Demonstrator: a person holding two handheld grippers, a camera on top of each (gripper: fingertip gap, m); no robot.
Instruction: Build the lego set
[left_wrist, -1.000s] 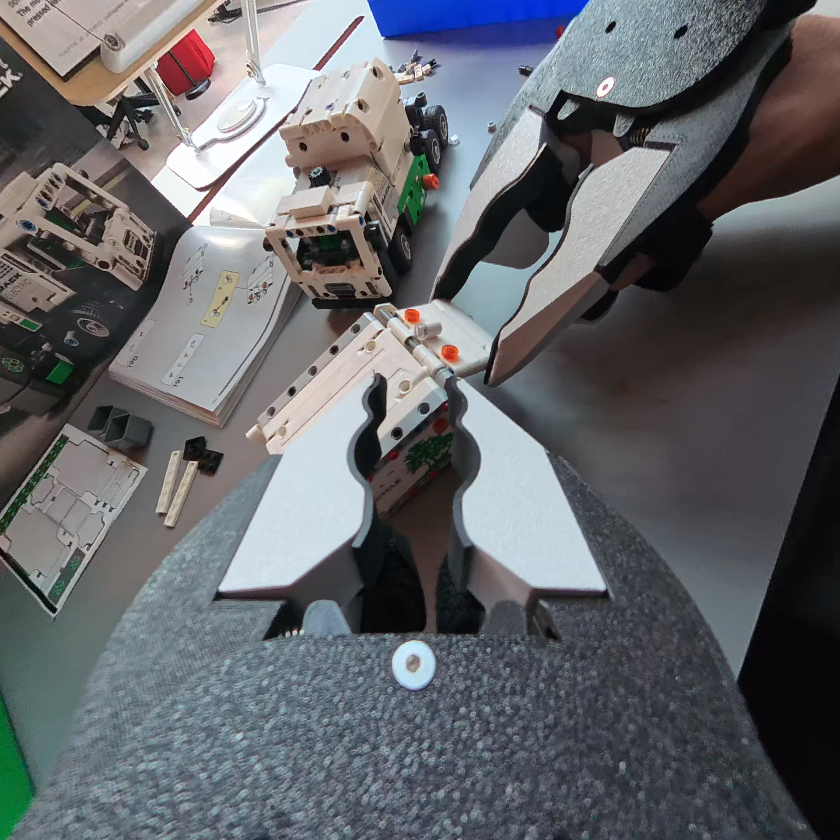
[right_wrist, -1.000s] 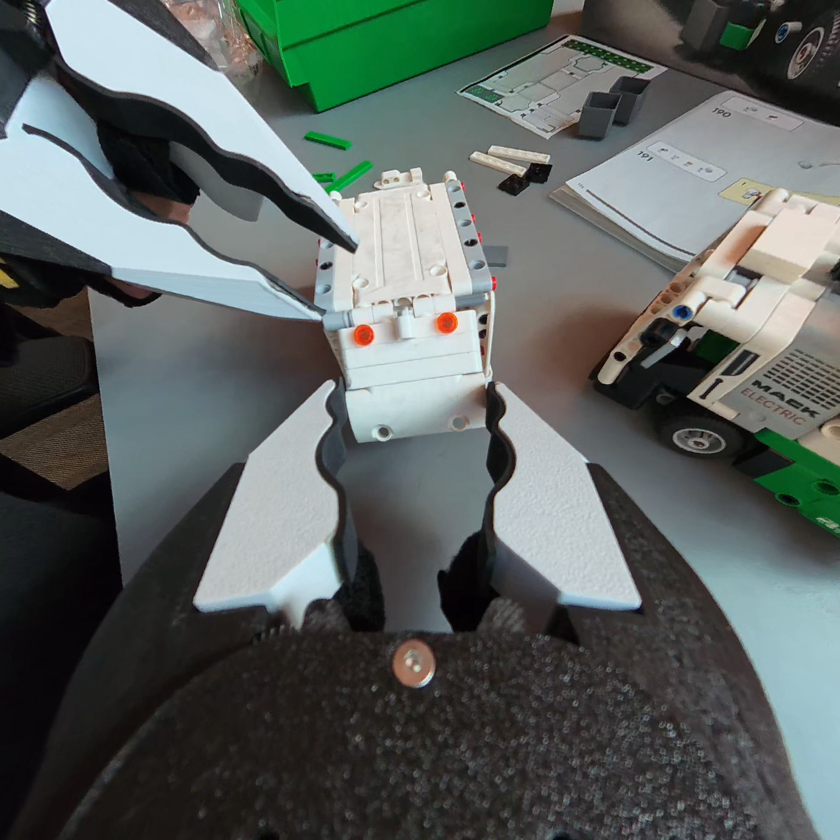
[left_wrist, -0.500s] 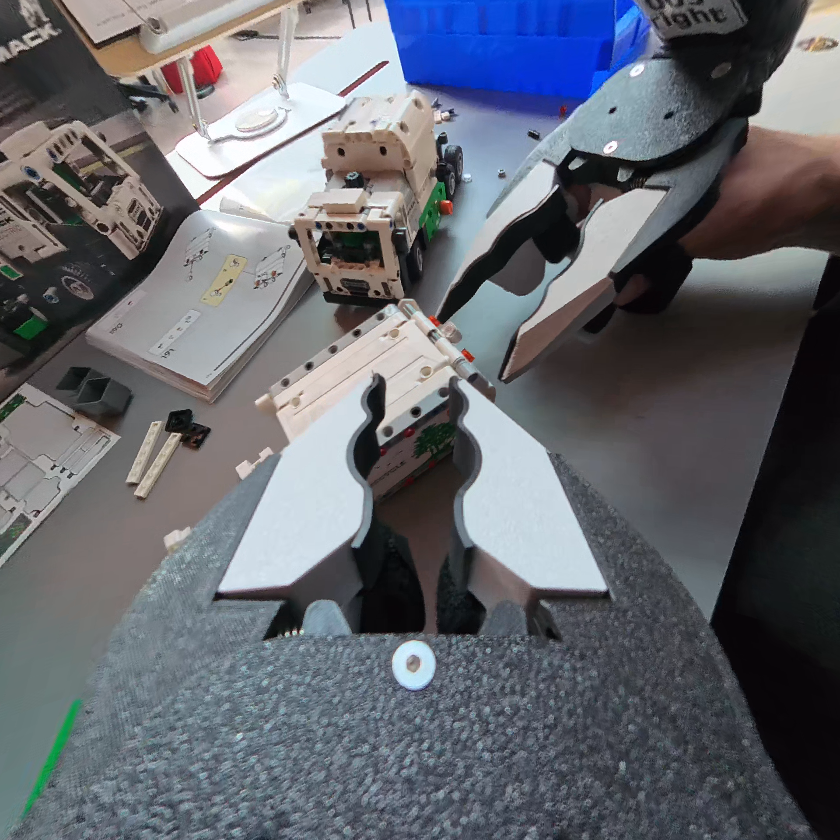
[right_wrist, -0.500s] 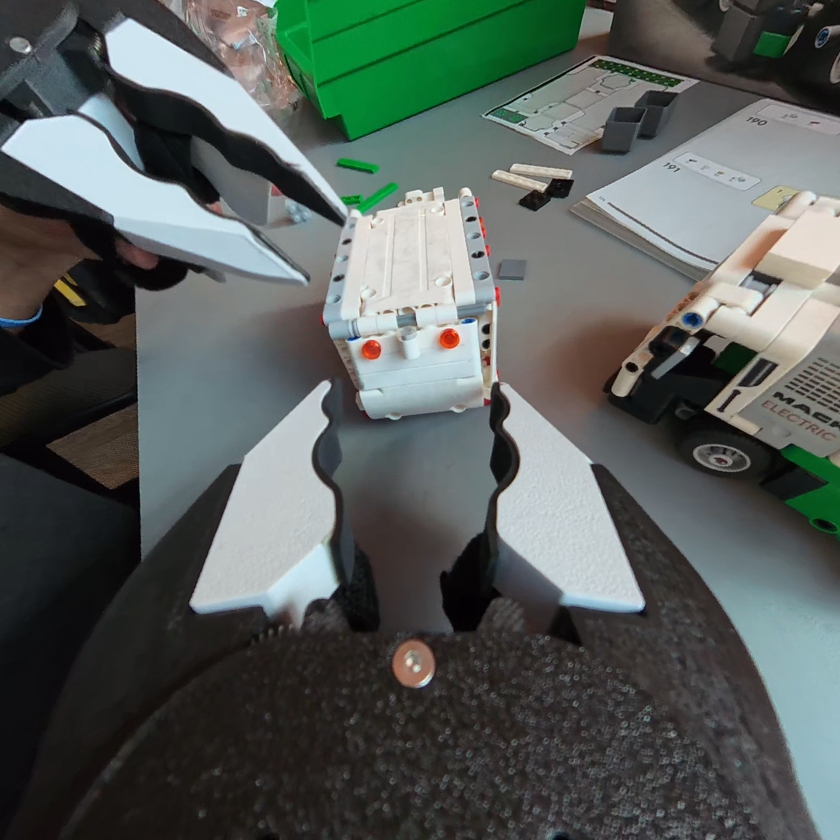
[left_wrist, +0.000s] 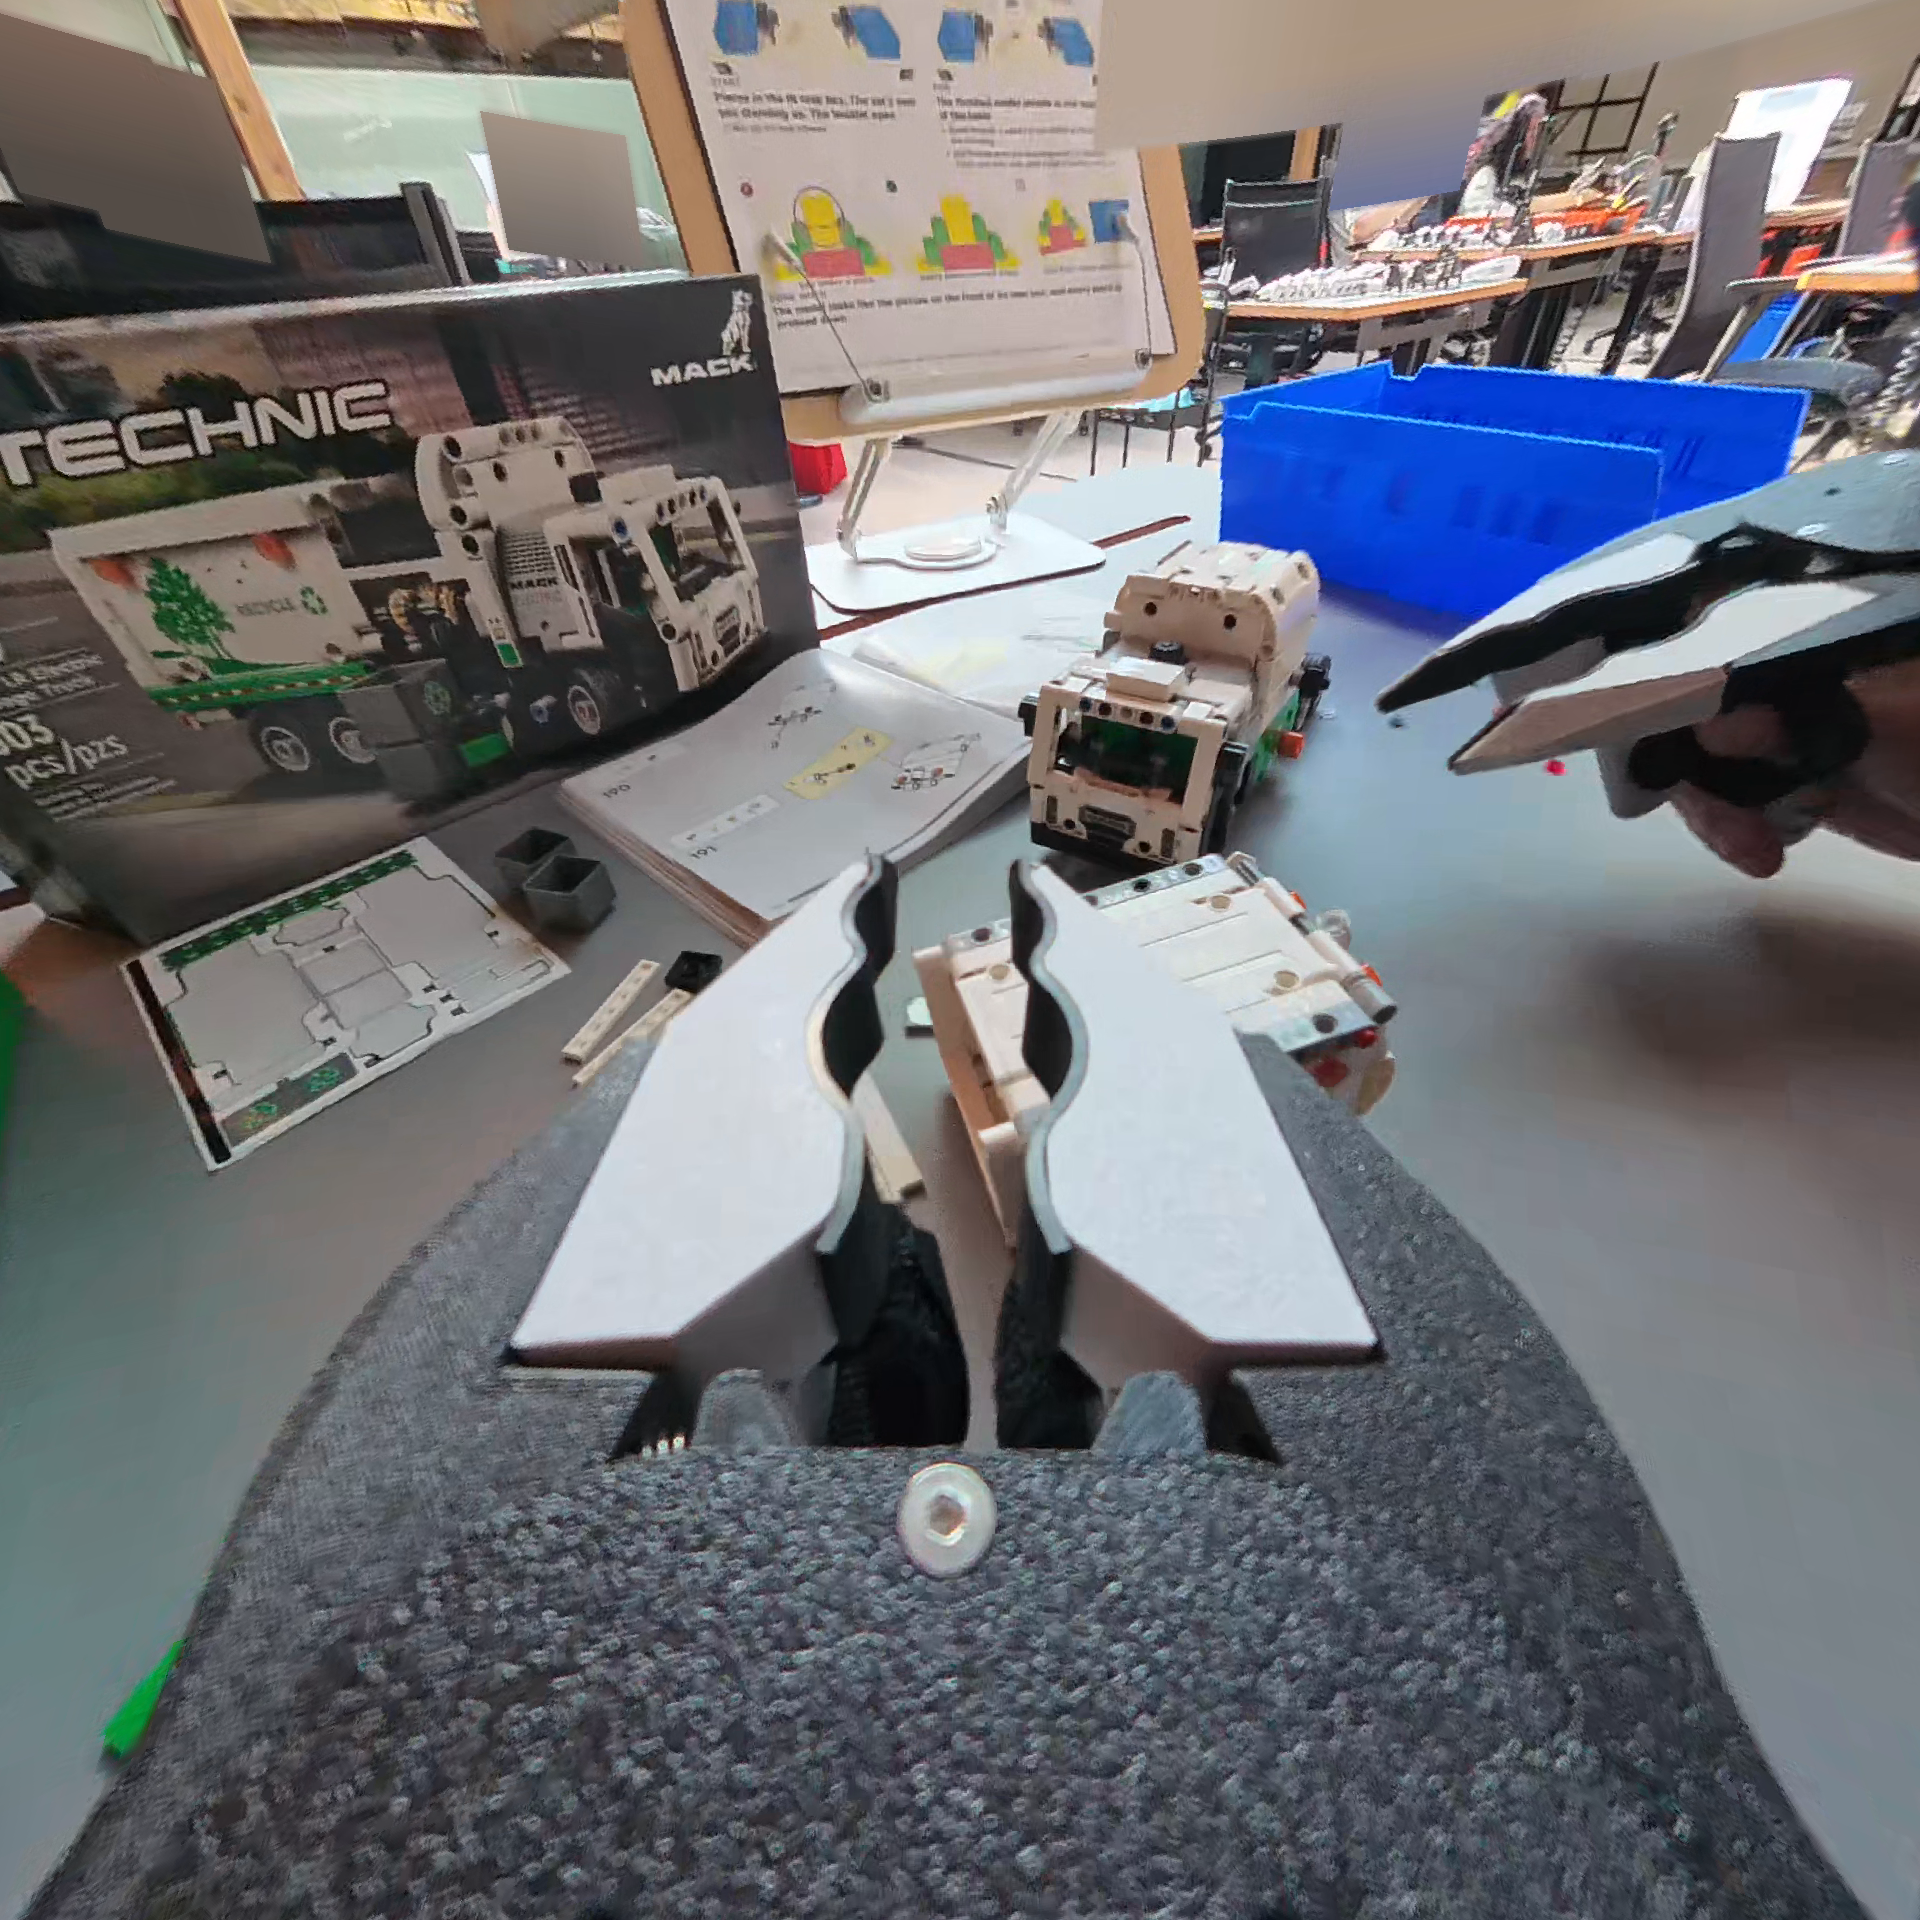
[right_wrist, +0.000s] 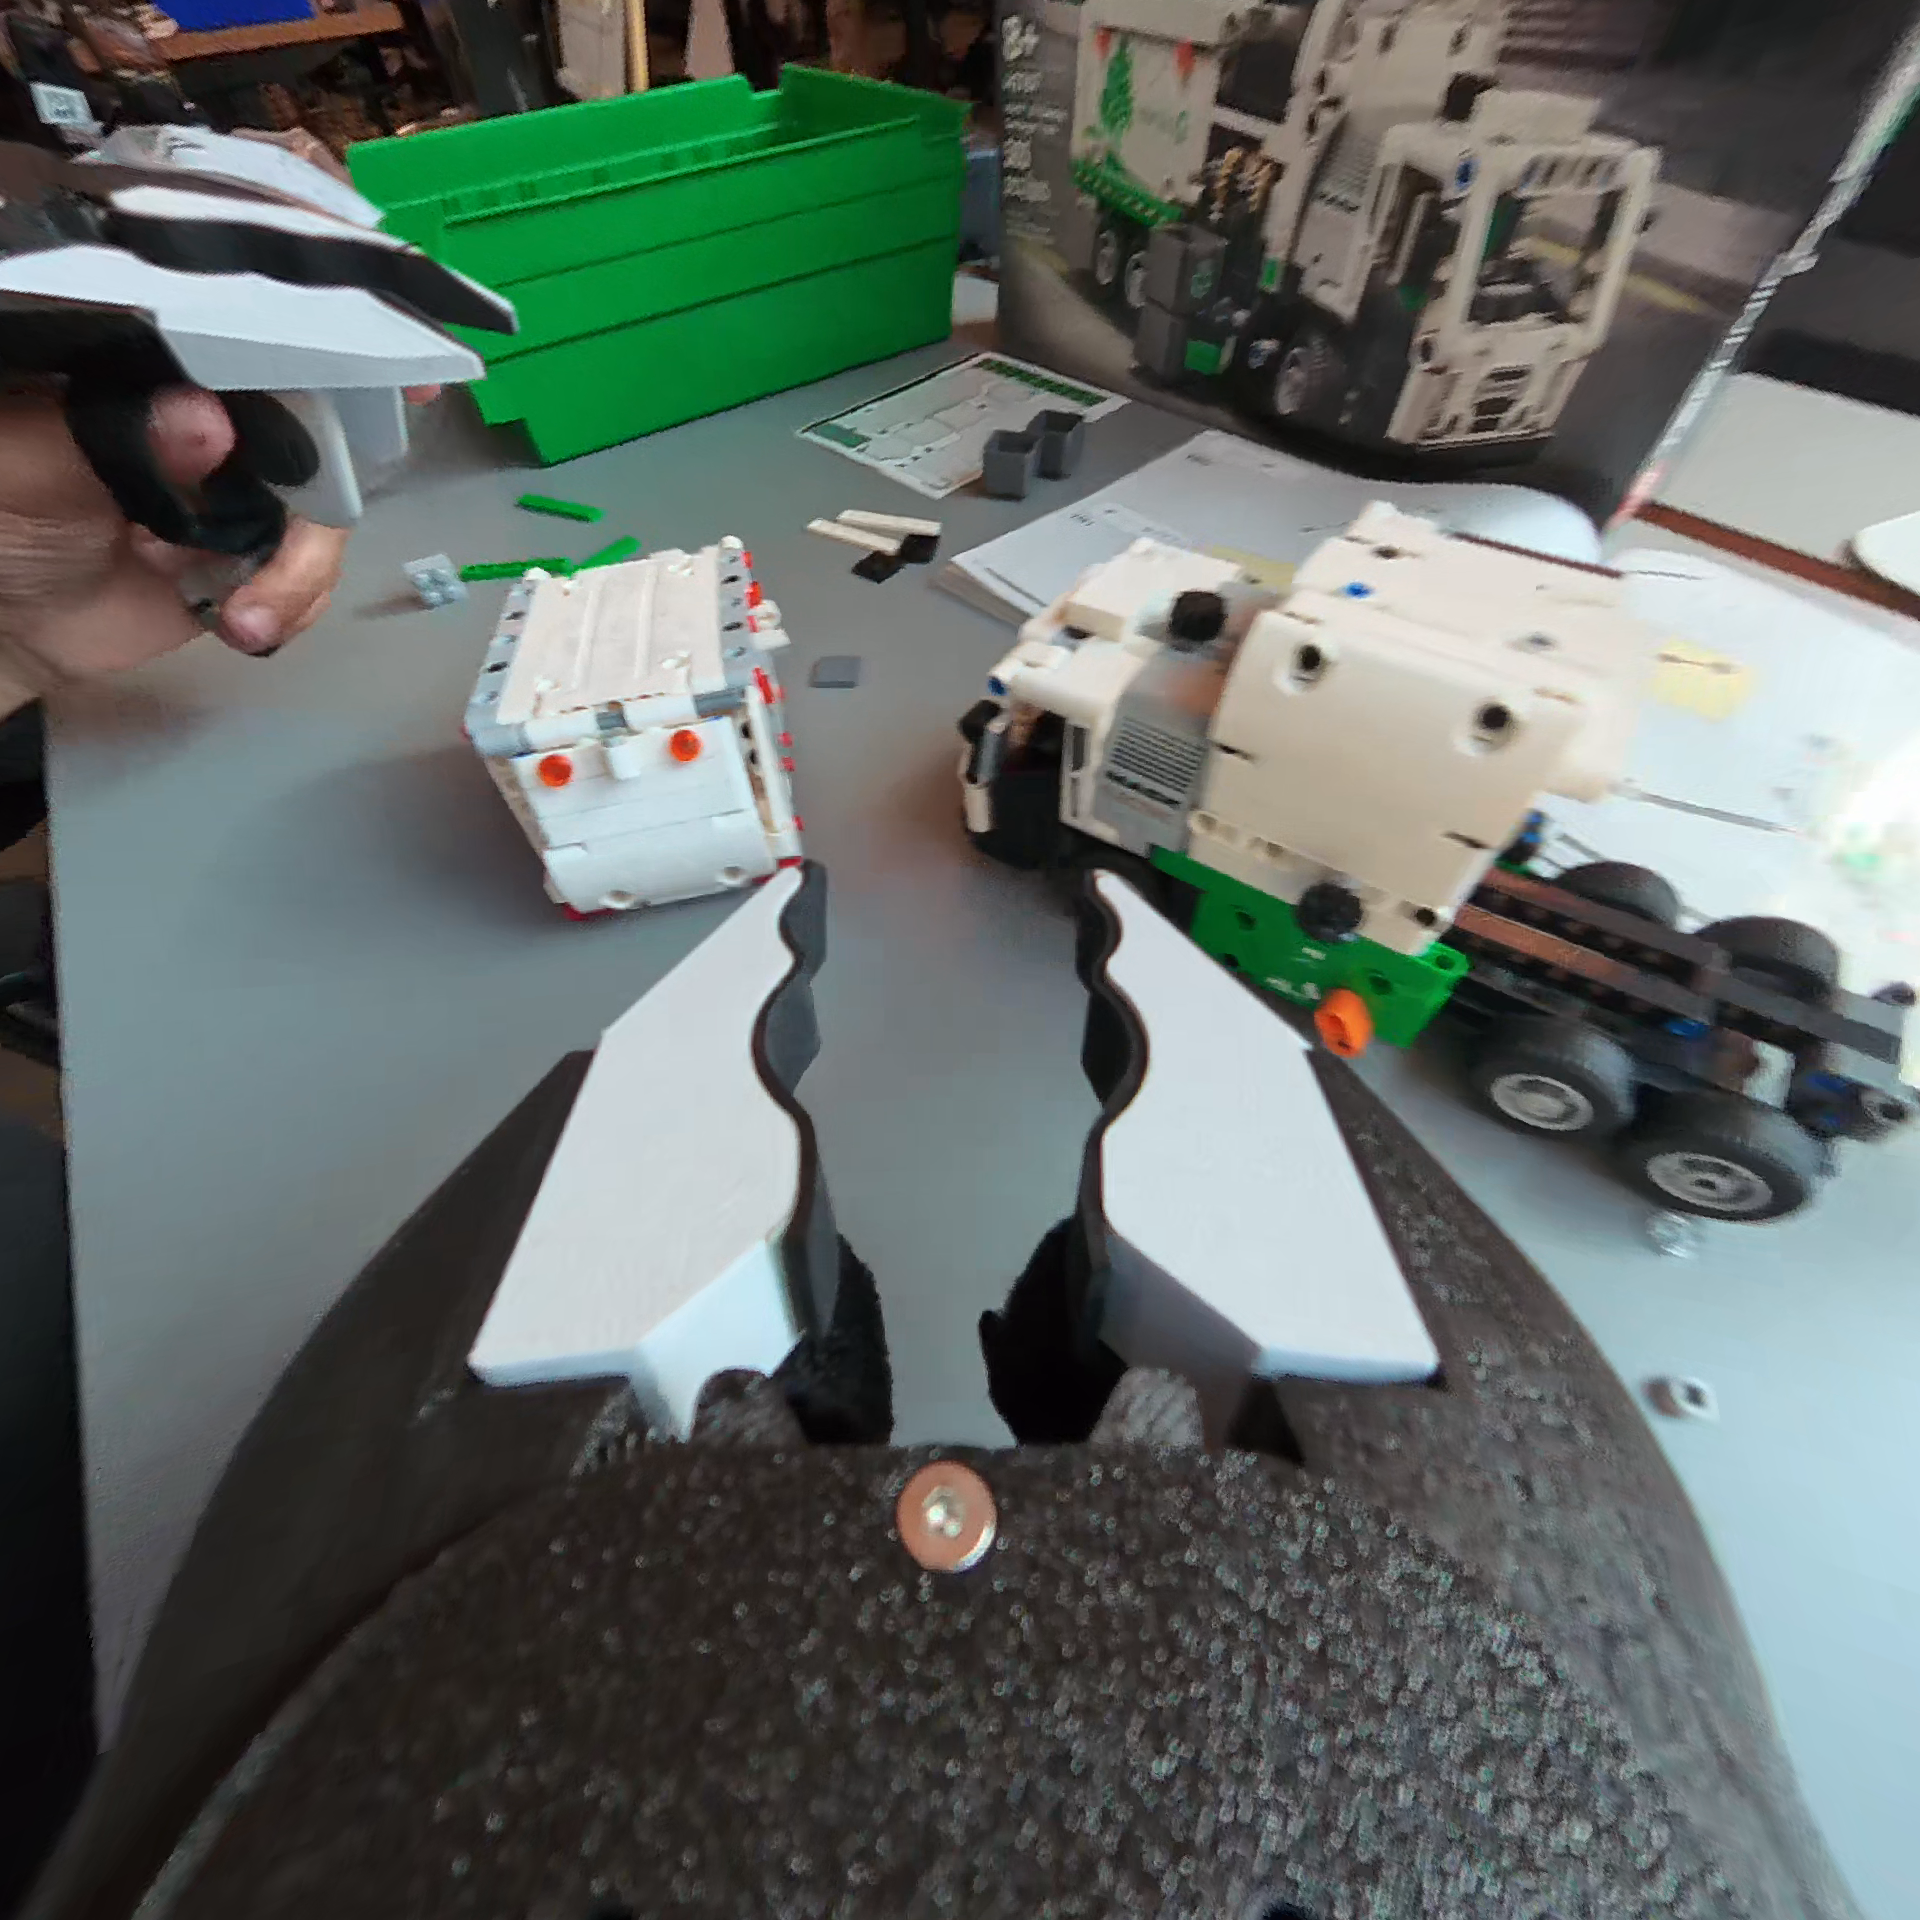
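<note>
The white lego container body (left_wrist: 1195, 956) with orange studs at one end rests on the grey table, free of both grippers. It also shows in the right wrist view (right_wrist: 634, 748). The truck cab and chassis (left_wrist: 1164, 717) stands just behind it; in the right wrist view the truck (right_wrist: 1299, 769) is to the right. My left gripper (left_wrist: 951, 883) is open and empty, raised just short of the container. My right gripper (right_wrist: 951, 894) is open and empty, between container and truck. Each also shows in the other's view: the right gripper (left_wrist: 1418, 735) and the left gripper (right_wrist: 494, 345).
The set's box (left_wrist: 364, 540) stands at the left with an open instruction booklet (left_wrist: 810, 769), a sticker sheet (left_wrist: 343, 987), two small grey bins (left_wrist: 551, 883) and loose beige plates (left_wrist: 623, 1008). A blue bin (left_wrist: 1507, 499) is behind, a green bin (right_wrist: 675, 260) to the left with green plates (right_wrist: 561, 509). Tip to tip, the grippers are about 20 centimeters apart.
Both grippers have drawn back and up from the container. The left gripper no longer holds it, and it rests on the table. The right gripper has swung toward the truck.
</note>
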